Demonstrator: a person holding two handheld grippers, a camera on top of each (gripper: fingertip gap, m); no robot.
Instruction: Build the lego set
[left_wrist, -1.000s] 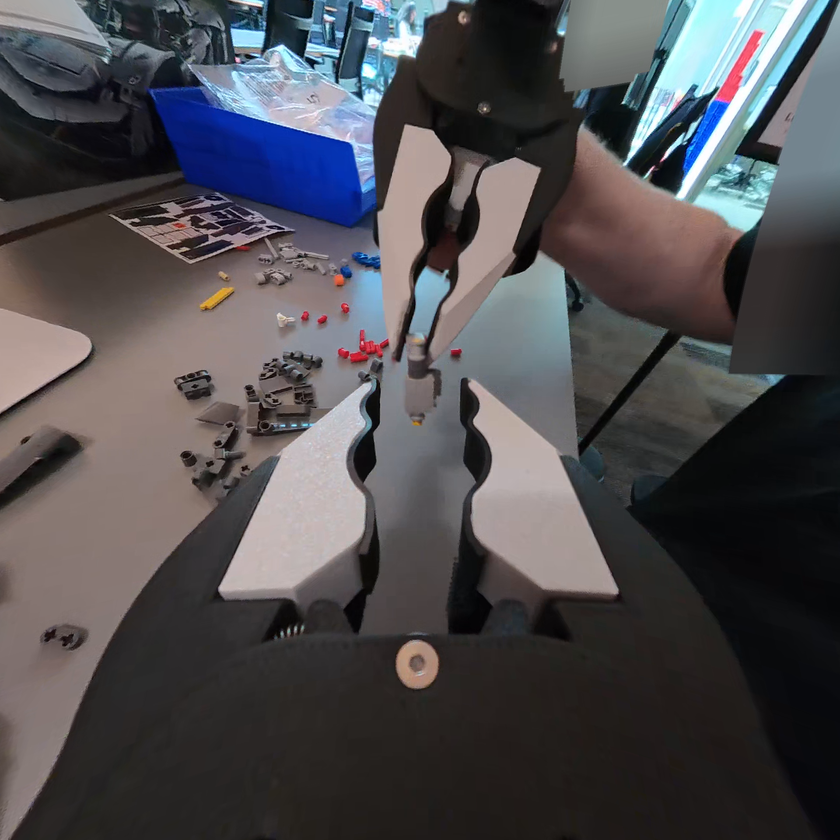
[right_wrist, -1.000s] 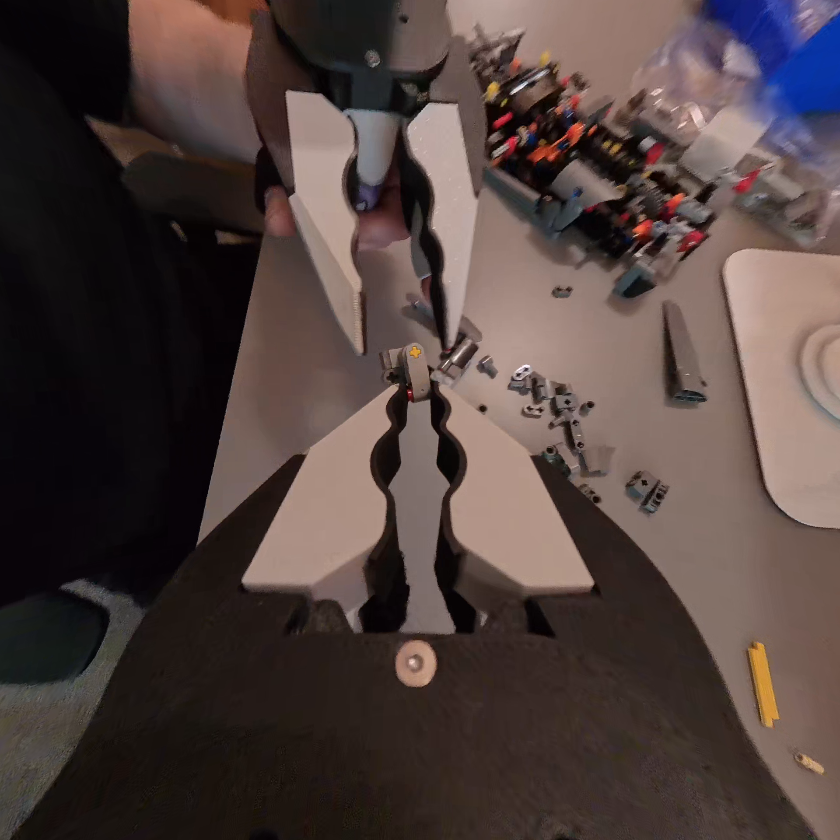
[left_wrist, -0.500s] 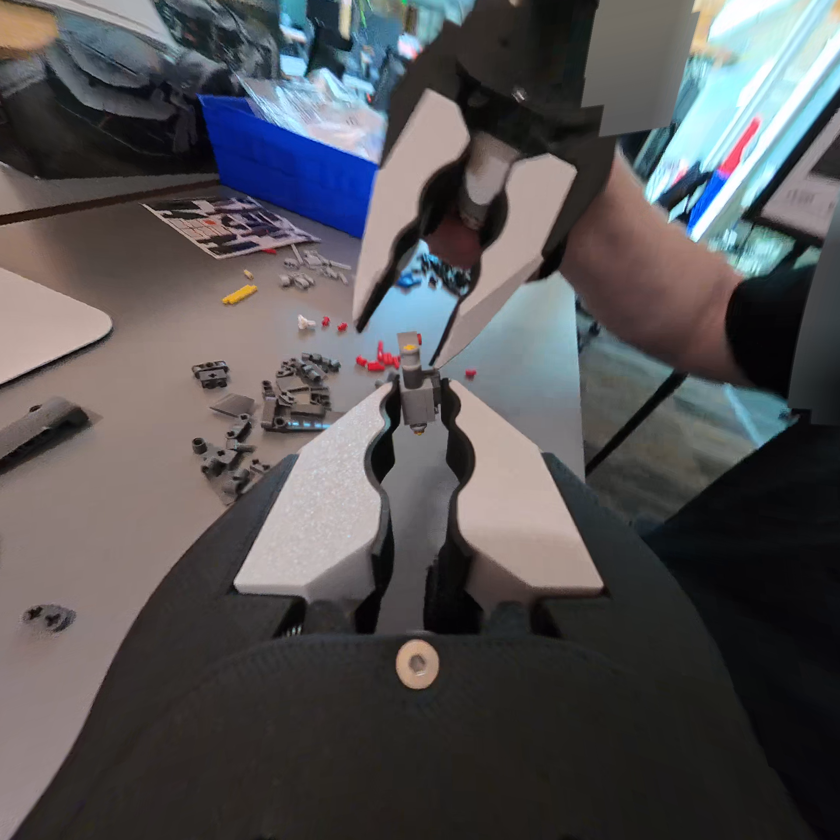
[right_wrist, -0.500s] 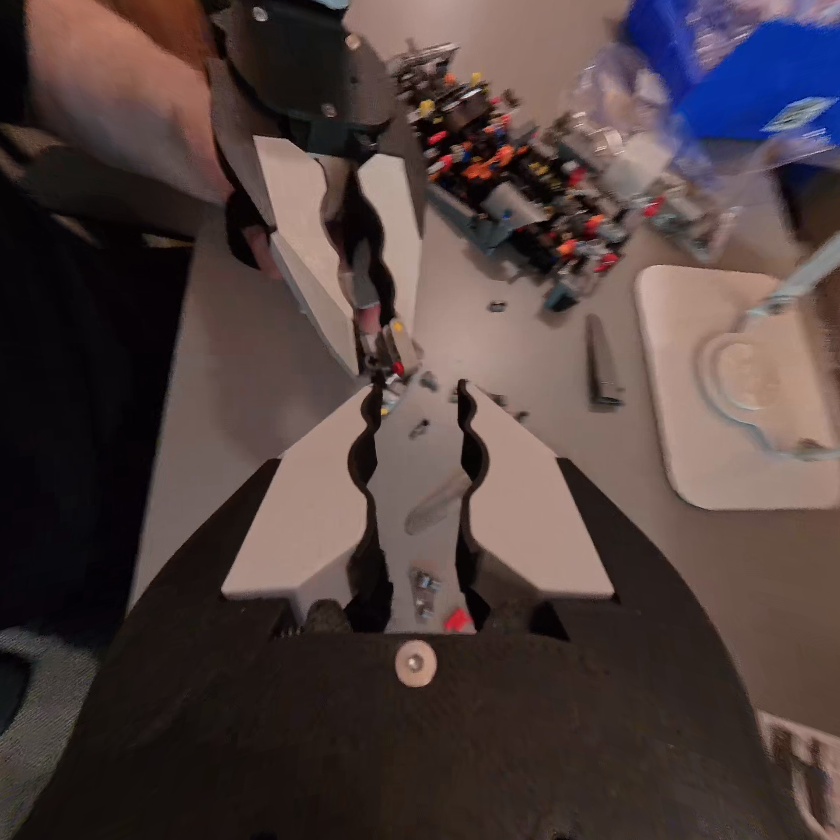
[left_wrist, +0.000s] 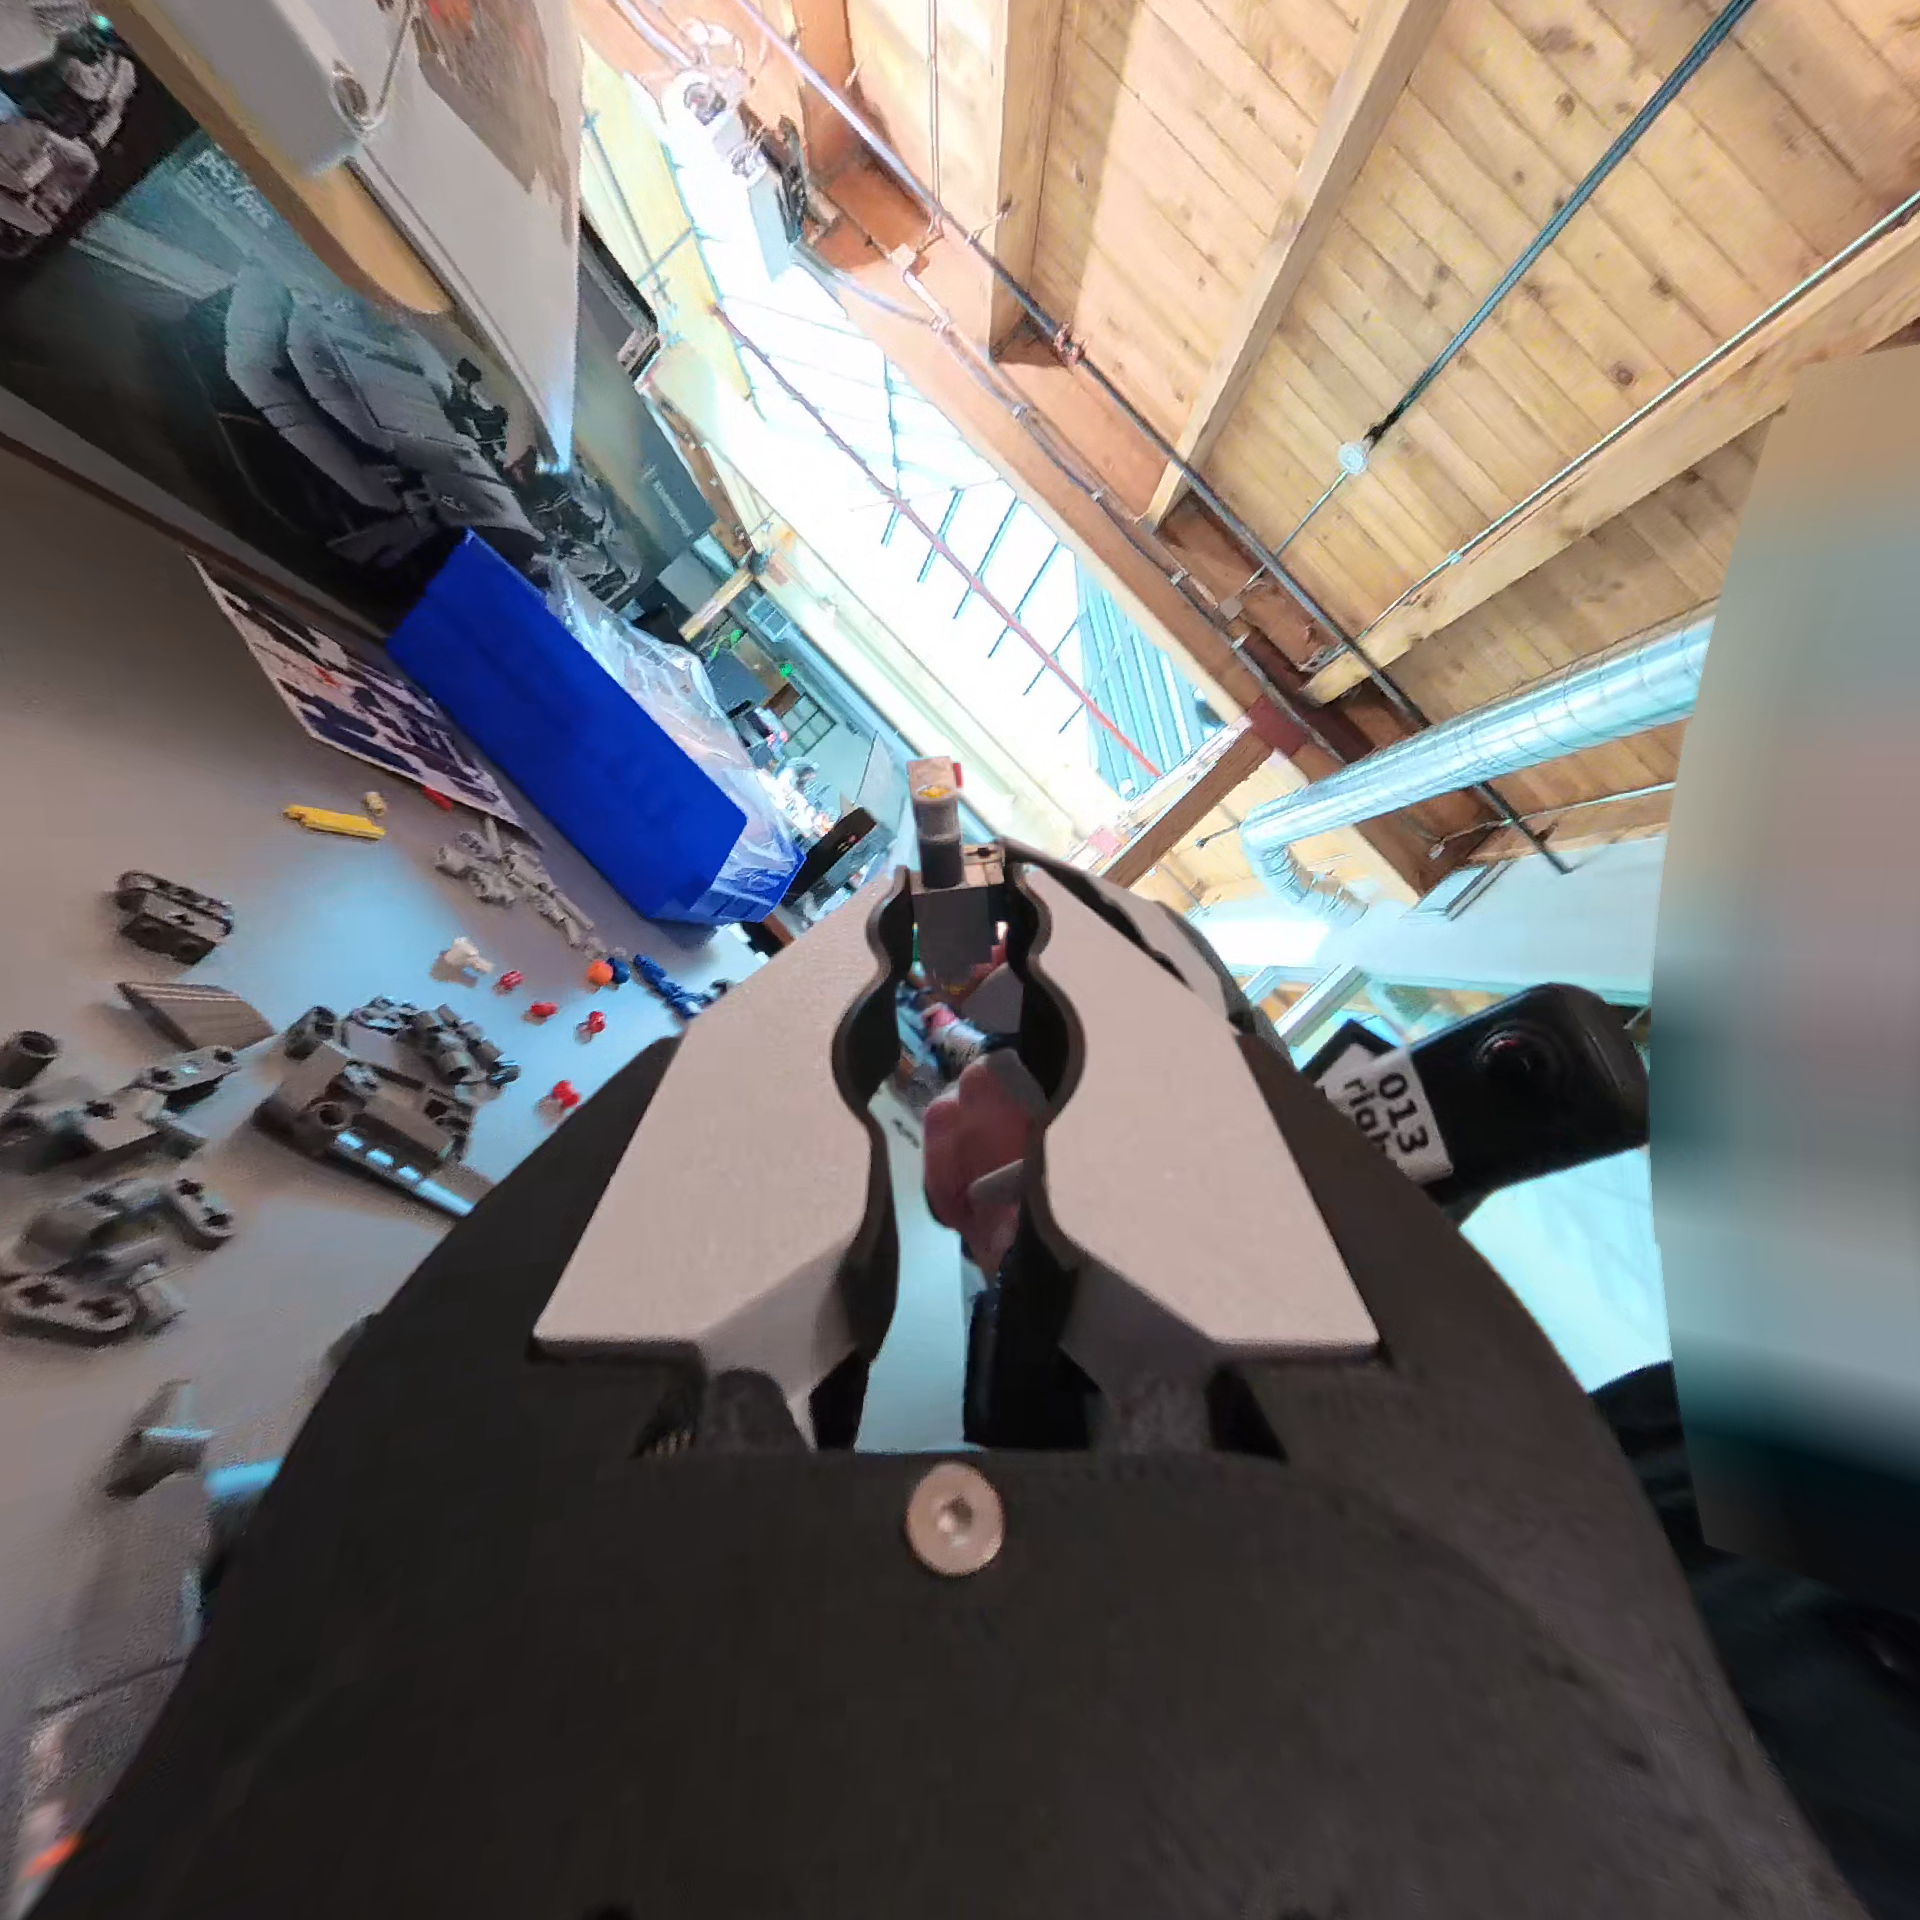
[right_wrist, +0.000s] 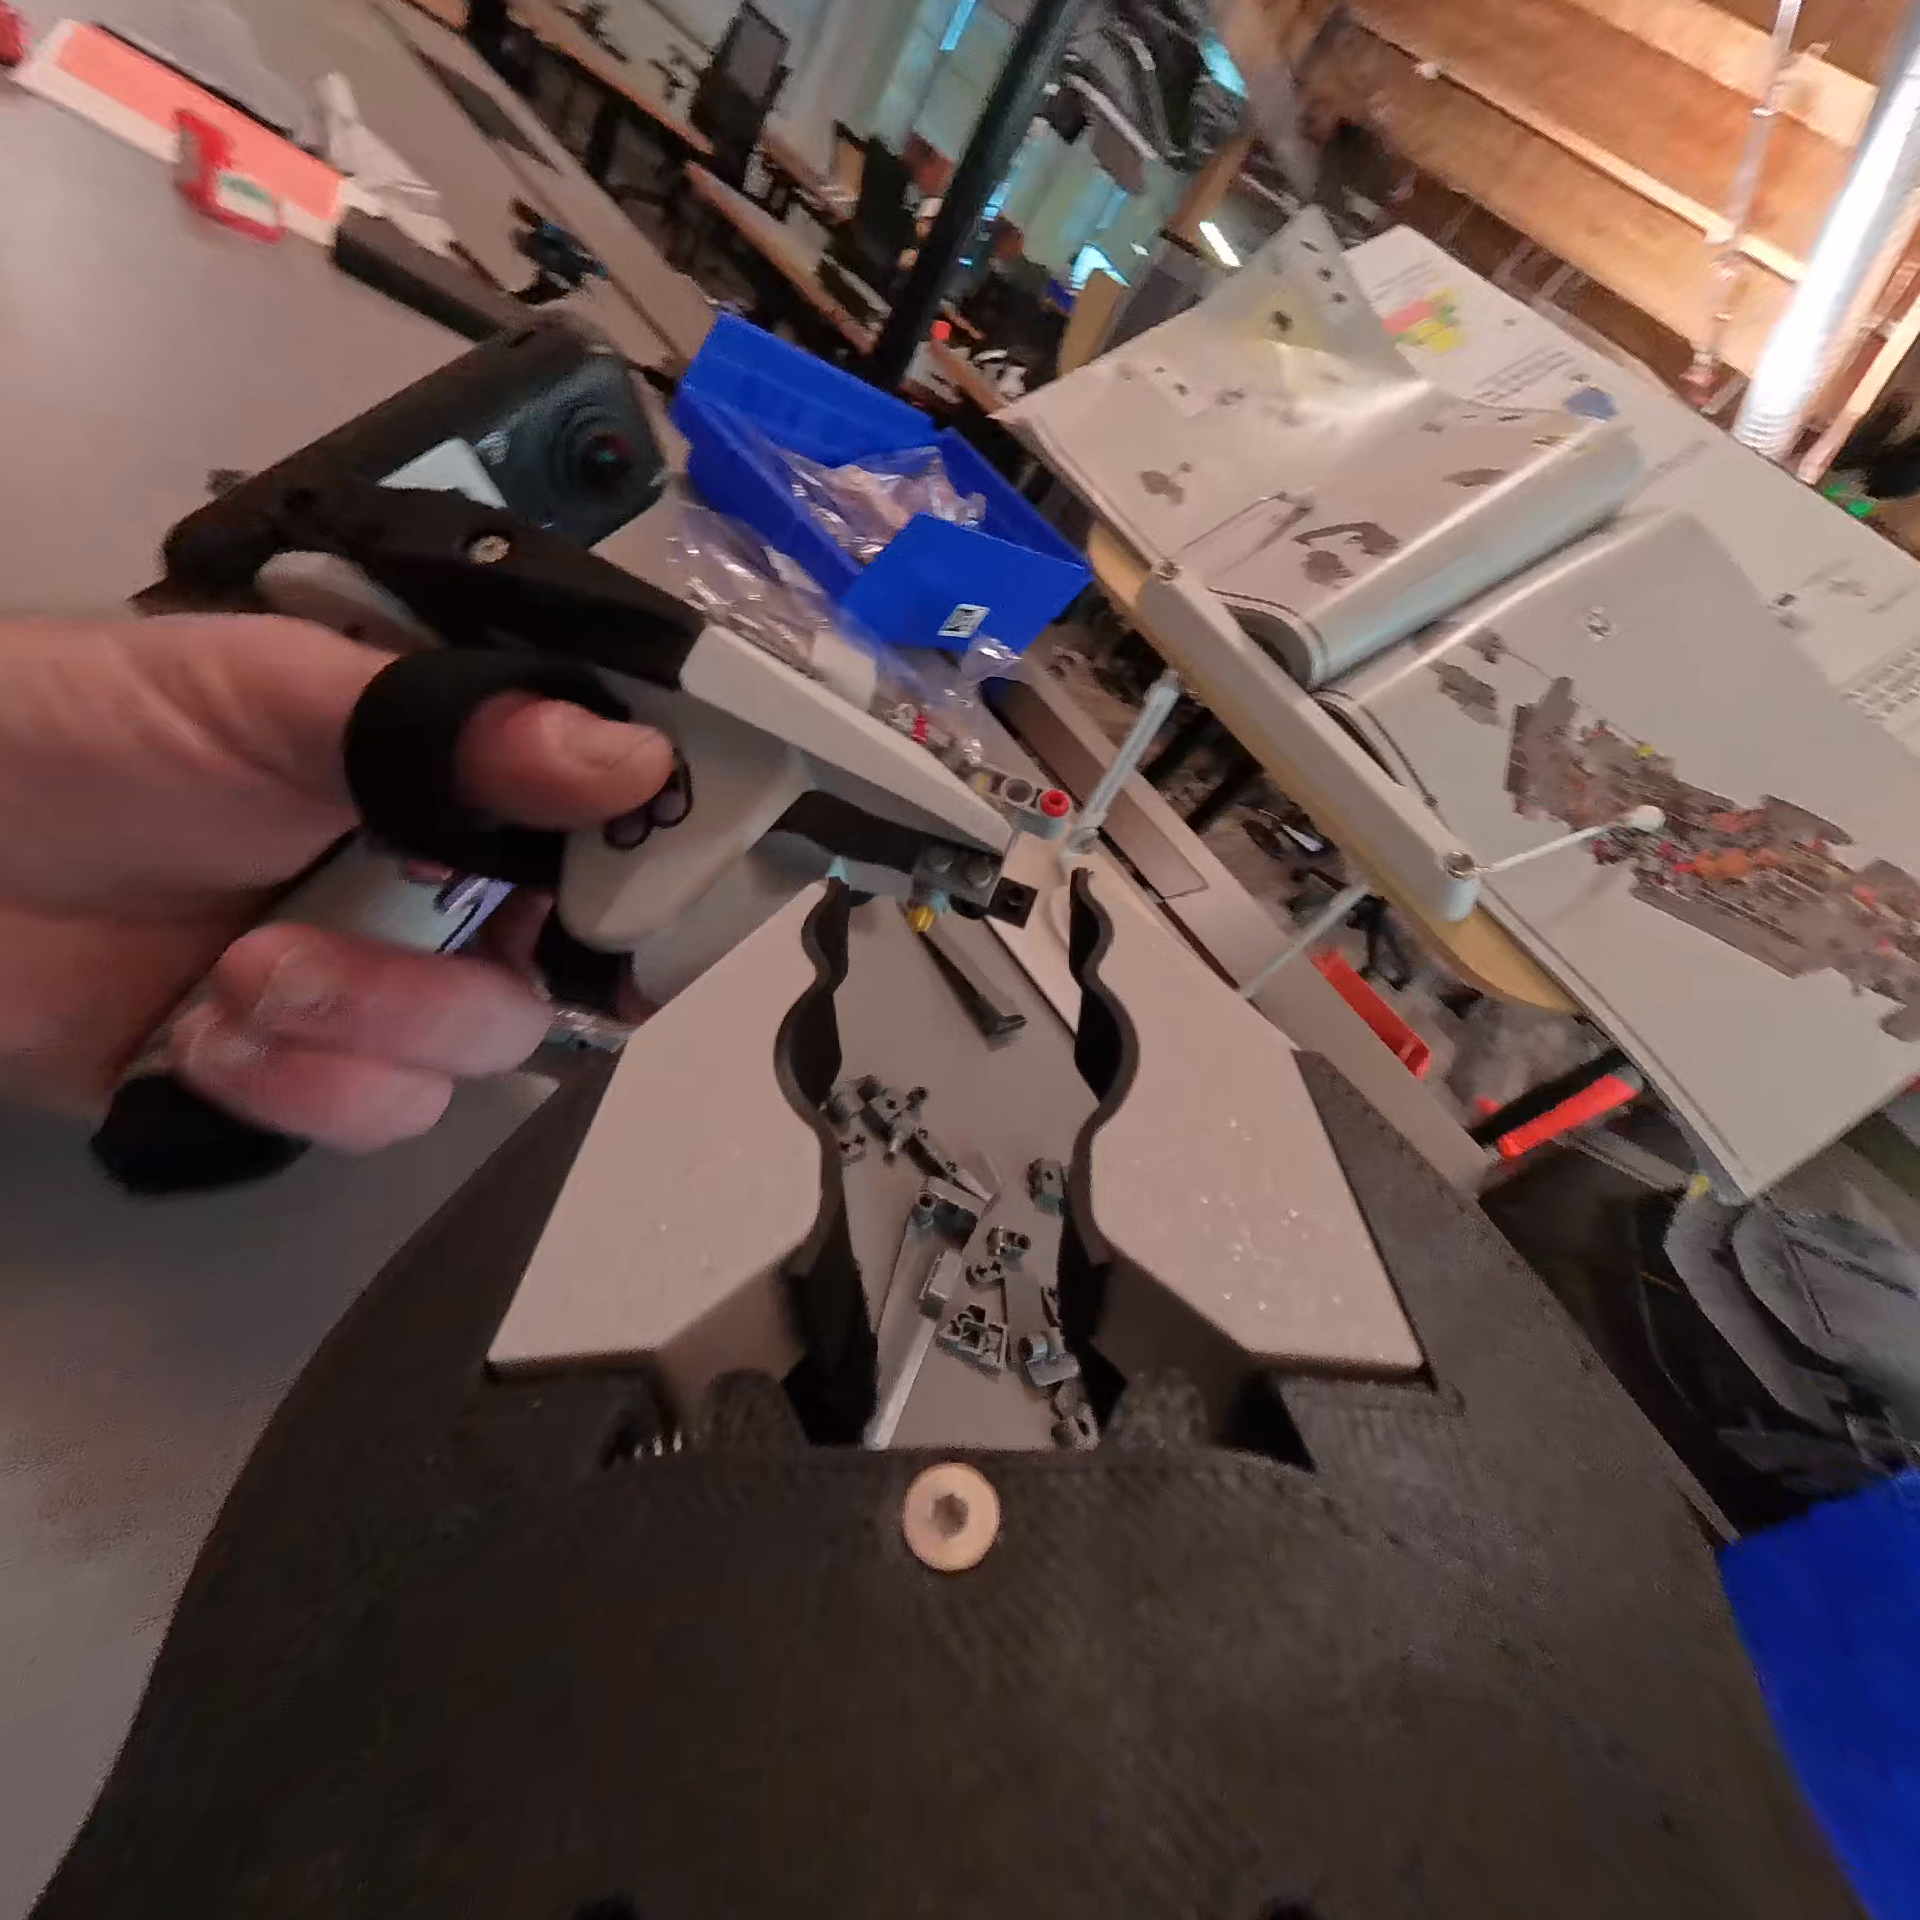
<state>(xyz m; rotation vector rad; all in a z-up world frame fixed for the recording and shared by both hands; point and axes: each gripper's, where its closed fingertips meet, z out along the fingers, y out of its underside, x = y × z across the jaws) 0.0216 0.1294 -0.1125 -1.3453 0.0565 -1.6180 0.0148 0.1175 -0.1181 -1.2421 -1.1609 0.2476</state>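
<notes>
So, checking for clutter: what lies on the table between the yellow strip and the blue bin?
In the left wrist view, between yellow strip and blue bin: a printed sheet's corner and tiny loose bits.

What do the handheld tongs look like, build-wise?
Both tongs match: matte black textured body, one silver screw, two light-grey wedge fingers with wavy black inner pads. Each carries a black camera; a white printed label sits beside the right one's. Black finger loop on the grip.

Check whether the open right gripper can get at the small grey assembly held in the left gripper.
Probably yes: the right gripper is open, with the grey assembly just ahead of its tips, protruding from the left gripper.
</notes>
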